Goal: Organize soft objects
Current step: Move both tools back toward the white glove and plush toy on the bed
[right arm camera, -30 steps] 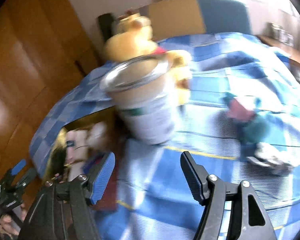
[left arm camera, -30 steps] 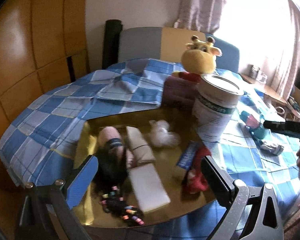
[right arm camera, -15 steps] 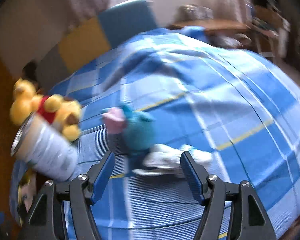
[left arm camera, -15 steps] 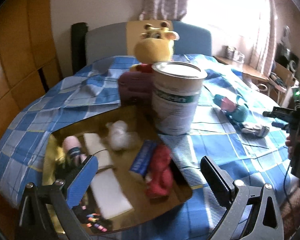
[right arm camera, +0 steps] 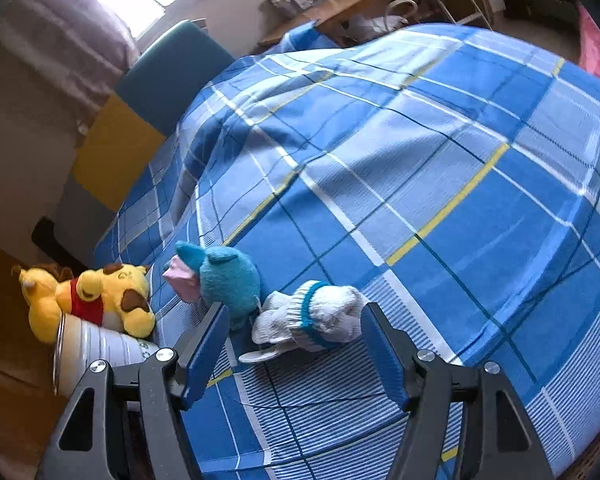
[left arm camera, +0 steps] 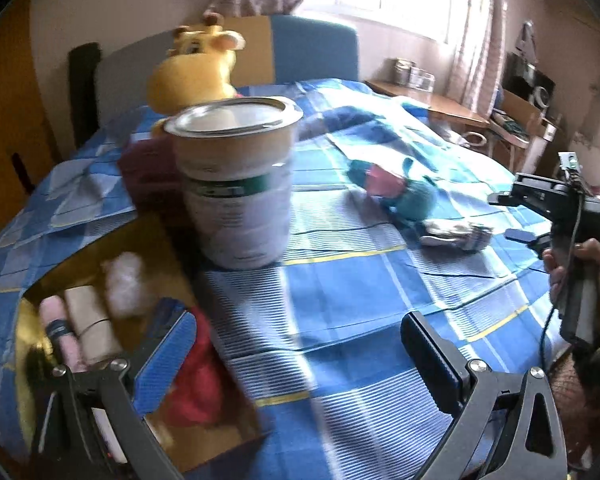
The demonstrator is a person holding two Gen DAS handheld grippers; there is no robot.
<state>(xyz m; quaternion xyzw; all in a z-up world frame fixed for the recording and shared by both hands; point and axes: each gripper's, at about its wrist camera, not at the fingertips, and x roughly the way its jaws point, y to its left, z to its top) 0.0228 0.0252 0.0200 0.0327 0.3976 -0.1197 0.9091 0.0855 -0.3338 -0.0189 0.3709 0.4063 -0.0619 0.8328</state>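
A white sock point(right arm camera: 312, 316) with a teal band lies rolled on the blue checked bedspread point(right arm camera: 440, 168). My right gripper point(right arm camera: 294, 340) hovers open over it, one finger on each side, with neither pad pressing on it. A teal and pink plush toy point(right arm camera: 228, 280) lies just left of the sock. In the left wrist view the sock point(left arm camera: 456, 236) and teal toy point(left arm camera: 404, 192) sit at mid right, with a hand holding the right gripper point(left arm camera: 506, 218) beside them. My left gripper point(left arm camera: 296, 356) is open and holds nothing, above the bedspread at the edge of a gold tray point(left arm camera: 28, 308).
A tall tin can point(left arm camera: 236, 184) stands by the tray, with a yellow plush animal point(left arm camera: 196, 76) behind it. The tray holds a red plush point(left arm camera: 196, 376), a white fluffy ball point(left arm camera: 124, 280) and paper rolls. A wooden side table point(left arm camera: 432, 100) stands beyond the bed.
The right gripper has rolled and swung from the can to the sock, which now lies between its fingers. The left gripper has moved right, from over the tray toward the bedspread.
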